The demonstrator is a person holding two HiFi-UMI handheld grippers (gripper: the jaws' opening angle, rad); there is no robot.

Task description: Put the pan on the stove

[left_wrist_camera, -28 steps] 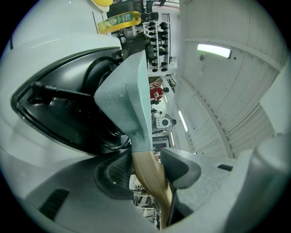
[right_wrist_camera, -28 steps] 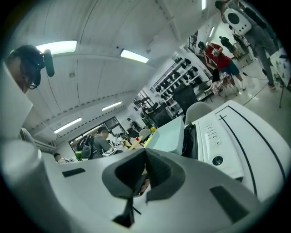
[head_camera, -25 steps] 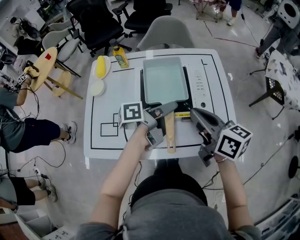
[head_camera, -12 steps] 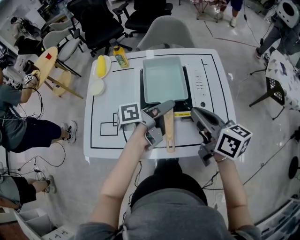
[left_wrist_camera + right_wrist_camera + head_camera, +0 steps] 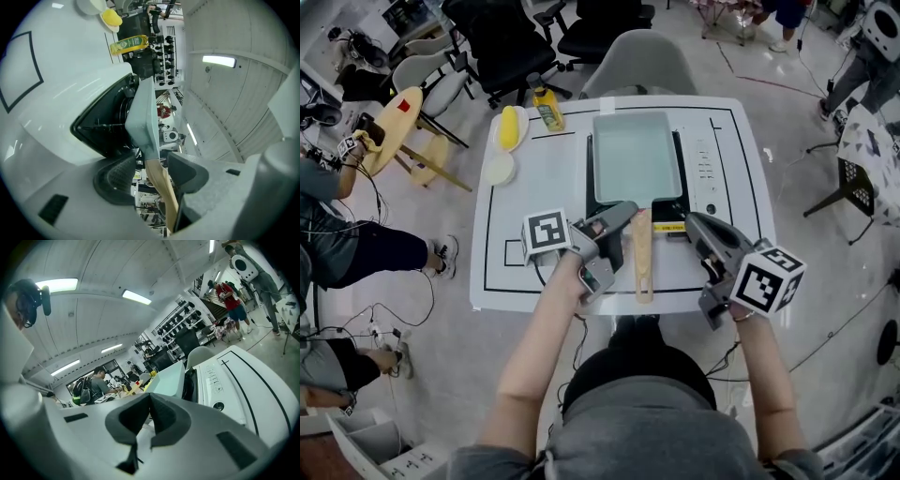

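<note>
The left gripper (image 5: 617,230) is spread wide, its jaws having just been opening. In the left gripper view (image 5: 150,176) the pan's wooden handle (image 5: 164,187) runs through the gap. It lies close against the right-hand jaw and clear of the other, so nothing is pinched. The right gripper (image 5: 692,223) has its jaws pressed together on nothing, and in its own view (image 5: 150,401) the two dark pads meet at the tips.

The pale blue-green rectangular pan (image 5: 636,157) sits straight ahead of the left gripper, on the black top of the stove (image 5: 705,169). The handle (image 5: 642,258) points back toward the person and lies between the two grippers, just beside the left one. The stove's white control strip lies ahead of the right gripper, to the right of the pan.

Both grippers hover low over the near edge of the white table (image 5: 525,187). Far off to the left of the left gripper, a yellow bottle (image 5: 547,111) stands at the table's far edge.
</note>
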